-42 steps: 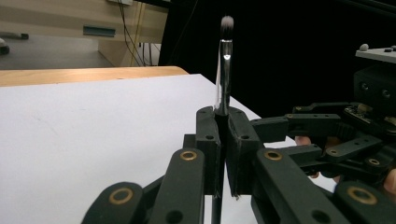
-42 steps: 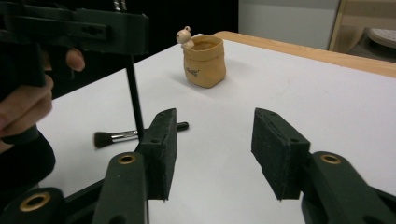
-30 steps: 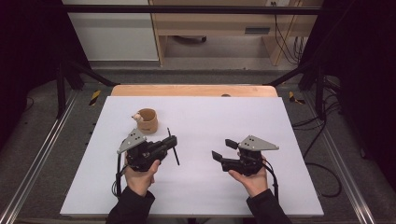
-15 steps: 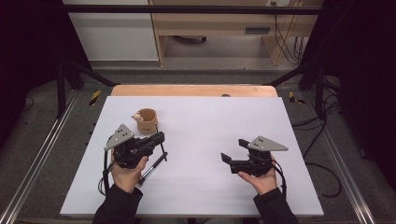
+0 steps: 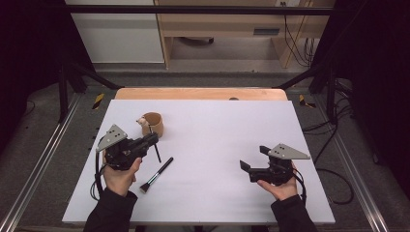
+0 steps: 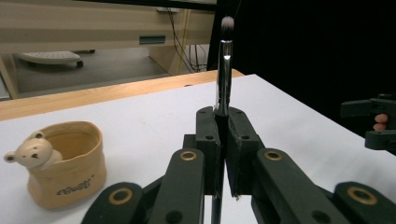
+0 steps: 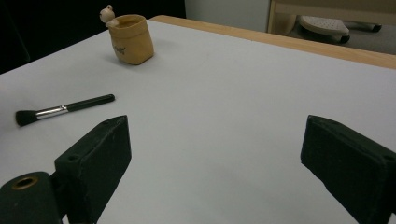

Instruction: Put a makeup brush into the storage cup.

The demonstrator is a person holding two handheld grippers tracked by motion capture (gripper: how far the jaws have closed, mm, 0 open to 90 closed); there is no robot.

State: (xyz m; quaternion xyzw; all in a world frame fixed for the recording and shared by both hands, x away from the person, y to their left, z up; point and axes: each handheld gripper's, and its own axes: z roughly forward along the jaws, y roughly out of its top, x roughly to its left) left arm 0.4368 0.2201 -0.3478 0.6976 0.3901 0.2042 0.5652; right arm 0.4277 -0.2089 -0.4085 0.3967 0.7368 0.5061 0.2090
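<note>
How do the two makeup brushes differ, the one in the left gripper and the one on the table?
The held brush stands upright, clamped in the left gripper; the table brush lies flat and free. The held brush has a small pale tip; the table brush has a wider dark head. Both have a silver ferrule and a black handle.

The setting is a laboratory or recording workspace. A white work table (image 5: pixel 217 145) with a wooden far edge stands inside a dark metal frame (image 5: pixel 193 9) and black side curtains (image 5: pixel 377 72). Cables (image 5: pixel 295 38) hang behind it against a plain wooden bench (image 5: pixel 222 24). The floor (image 5: pixel 48 145) is grey, with yellow-and-black hazard tape (image 5: pixel 98 100) near the frame's feet.
</note>
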